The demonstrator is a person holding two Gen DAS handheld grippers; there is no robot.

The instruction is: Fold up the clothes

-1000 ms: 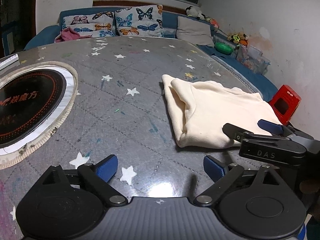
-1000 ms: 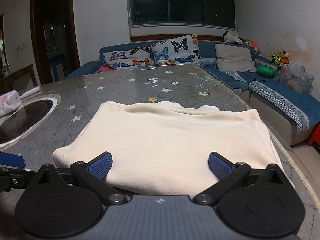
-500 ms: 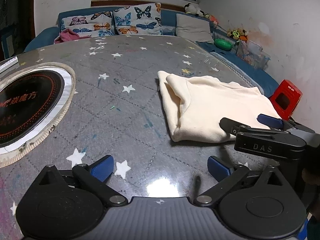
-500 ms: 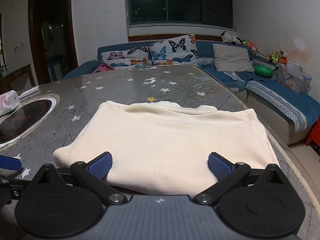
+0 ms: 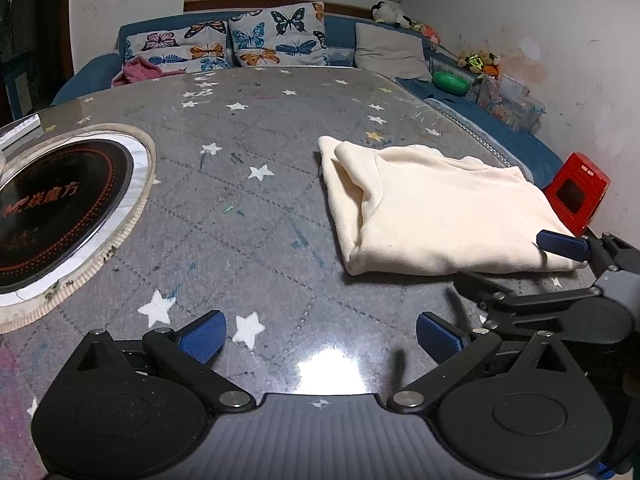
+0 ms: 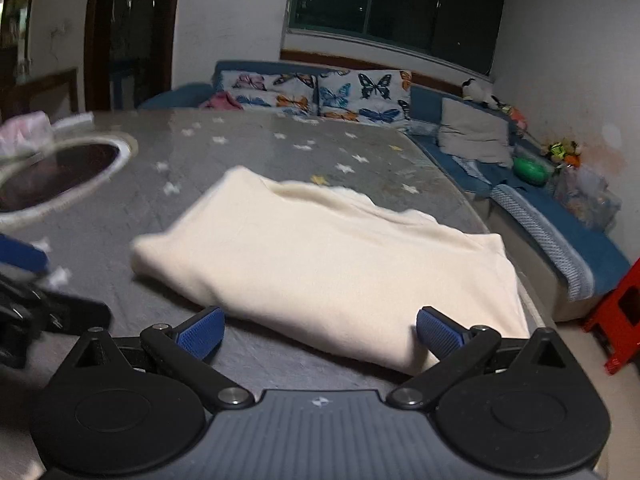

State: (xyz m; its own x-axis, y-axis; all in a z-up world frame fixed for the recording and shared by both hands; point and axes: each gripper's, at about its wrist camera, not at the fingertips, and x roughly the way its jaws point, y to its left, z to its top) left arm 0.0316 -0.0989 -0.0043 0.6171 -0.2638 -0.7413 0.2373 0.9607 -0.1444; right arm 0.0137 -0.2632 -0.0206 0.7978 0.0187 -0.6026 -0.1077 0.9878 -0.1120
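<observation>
Folded cream fleece garment [image 5: 436, 208] lies on grey star-printed table [image 5: 248, 216] — left gripper [image 5: 320, 338] and right gripper [image 6: 318, 330] both spread, empty.

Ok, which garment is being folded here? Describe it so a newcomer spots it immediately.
Start at the grey star-patterned table with the round black cooktop set into it. Opposite that cooktop, near the table's sofa-side edge, lies the folded cream top. It is the only fabric on the table, plain and pale, unlike the pink cloth on the sofa.
</observation>
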